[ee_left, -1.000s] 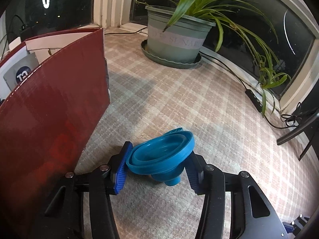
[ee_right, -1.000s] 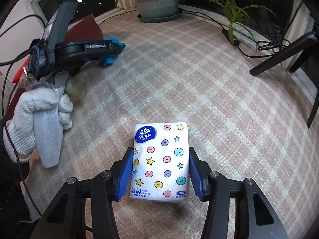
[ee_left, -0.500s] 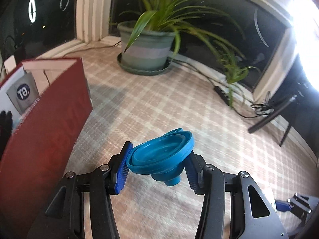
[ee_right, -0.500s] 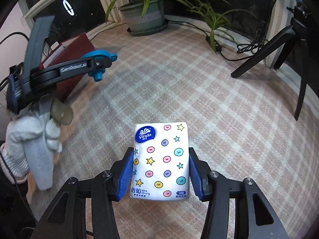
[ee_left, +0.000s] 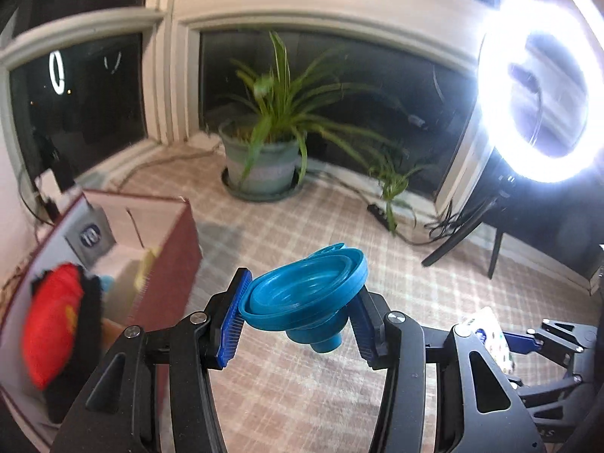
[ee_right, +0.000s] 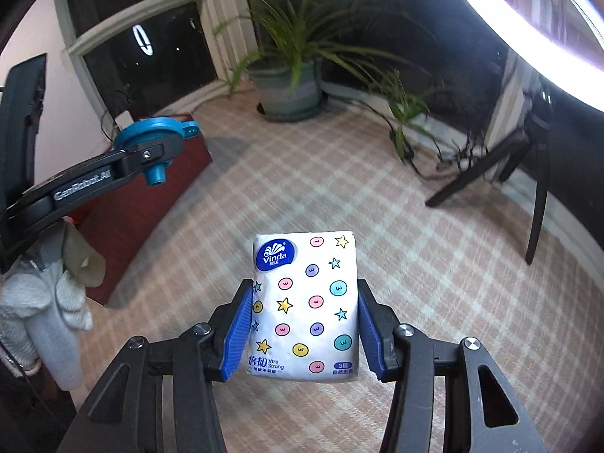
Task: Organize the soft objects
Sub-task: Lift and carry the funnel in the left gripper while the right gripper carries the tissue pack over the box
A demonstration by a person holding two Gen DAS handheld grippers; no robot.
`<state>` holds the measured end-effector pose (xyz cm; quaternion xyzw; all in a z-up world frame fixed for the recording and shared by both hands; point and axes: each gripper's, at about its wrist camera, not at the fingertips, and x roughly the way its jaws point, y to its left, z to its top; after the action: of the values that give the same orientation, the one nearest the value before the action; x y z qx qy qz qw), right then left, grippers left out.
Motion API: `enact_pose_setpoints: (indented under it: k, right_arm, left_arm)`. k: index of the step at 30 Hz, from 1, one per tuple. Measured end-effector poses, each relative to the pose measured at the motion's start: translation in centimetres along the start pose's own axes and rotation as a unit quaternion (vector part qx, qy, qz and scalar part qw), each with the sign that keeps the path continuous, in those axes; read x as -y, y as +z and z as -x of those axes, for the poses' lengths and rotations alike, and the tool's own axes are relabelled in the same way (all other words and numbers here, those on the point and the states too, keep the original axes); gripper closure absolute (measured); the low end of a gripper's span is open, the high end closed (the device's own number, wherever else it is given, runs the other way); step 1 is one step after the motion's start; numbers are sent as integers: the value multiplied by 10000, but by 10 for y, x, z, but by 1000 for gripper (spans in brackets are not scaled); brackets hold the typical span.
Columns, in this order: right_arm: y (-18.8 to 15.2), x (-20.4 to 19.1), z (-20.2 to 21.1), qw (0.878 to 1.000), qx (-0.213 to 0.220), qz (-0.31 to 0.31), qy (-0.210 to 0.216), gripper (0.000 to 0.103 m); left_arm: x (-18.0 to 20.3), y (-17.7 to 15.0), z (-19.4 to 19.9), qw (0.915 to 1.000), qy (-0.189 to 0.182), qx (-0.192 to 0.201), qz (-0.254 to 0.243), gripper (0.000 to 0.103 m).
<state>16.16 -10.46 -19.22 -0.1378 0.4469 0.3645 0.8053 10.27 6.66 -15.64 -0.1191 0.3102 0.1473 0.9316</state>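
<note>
My left gripper [ee_left: 298,321] is shut on a blue collapsible funnel [ee_left: 307,296], held tilted in the air above the checked carpet. The same funnel [ee_right: 153,139] and left gripper show at the upper left of the right wrist view, beside the dark red box [ee_right: 151,204]. My right gripper [ee_right: 304,334] is shut on a white tissue pack [ee_right: 305,302] printed with coloured dots and stars, lifted off the carpet. In the left wrist view the open dark red box [ee_left: 166,264] stands at the left with a red and black soft thing [ee_left: 56,332] inside.
A potted plant [ee_left: 264,158] stands by the dark windows. A bright ring light [ee_left: 543,87] on a black tripod [ee_right: 502,166] is at the right. Cables [ee_left: 396,226] run along the window wall. A gloved hand [ee_right: 34,302] holds the left gripper's handle.
Both grippers have risen with their loads, so the carpet sits farther below. The left one swung up and away from the box, bringing the box's inside and the ring light into view.
</note>
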Motion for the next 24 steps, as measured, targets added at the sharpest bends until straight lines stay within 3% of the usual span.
enact_pose_setpoints:
  k: [12,24]
  right_arm:
    - [33,-64,25,9984,382,387,124,56]
    - [69,-124,18,9955,513,720,344,56]
  left_arm:
    - [-47,13,70,9989,75,456,50,55]
    - [-112,17,100,9974,296,585,286,55]
